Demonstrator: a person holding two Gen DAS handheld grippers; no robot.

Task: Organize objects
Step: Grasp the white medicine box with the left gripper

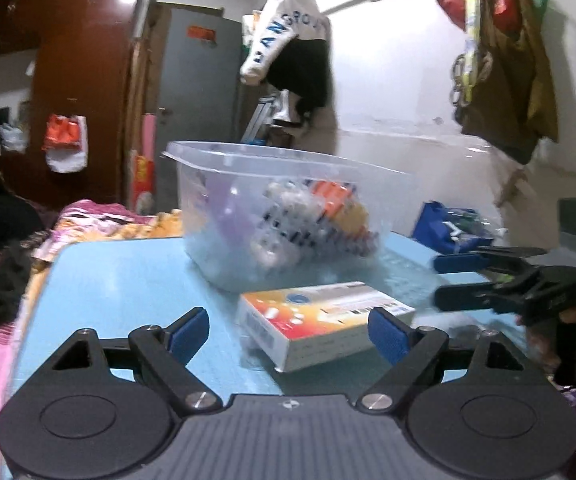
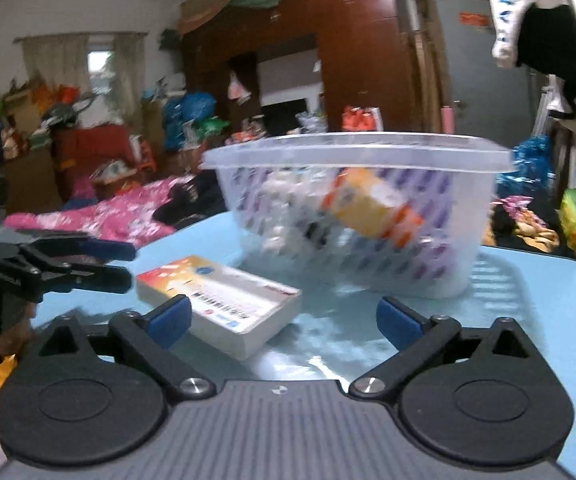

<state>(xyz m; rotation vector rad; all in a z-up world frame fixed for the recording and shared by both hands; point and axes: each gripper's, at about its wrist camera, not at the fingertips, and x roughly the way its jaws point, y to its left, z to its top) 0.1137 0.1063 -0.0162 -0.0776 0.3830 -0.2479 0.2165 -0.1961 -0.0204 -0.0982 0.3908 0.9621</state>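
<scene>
A flat orange-and-white medicine box point(image 1: 323, 322) lies on the light blue table point(image 1: 120, 280), in front of a clear plastic basket point(image 1: 276, 216) that holds several boxes and small items. My left gripper point(image 1: 289, 334) is open and empty, its fingers either side of the box, just short of it. In the right wrist view the same box point(image 2: 220, 304) lies left of centre and the basket point(image 2: 359, 208) stands behind it. My right gripper point(image 2: 284, 320) is open and empty. Each gripper shows in the other's view: the right one point(image 1: 447, 280) and the left one point(image 2: 124, 266).
The table point(image 2: 527, 304) ends at the left and far side, next to a bed with pink and dark bedding point(image 2: 100, 212). A blue bag point(image 1: 447, 228) lies at the far right of the table. Clothes hang on the wall point(image 1: 503, 64). A wardrobe point(image 2: 351, 52) stands behind.
</scene>
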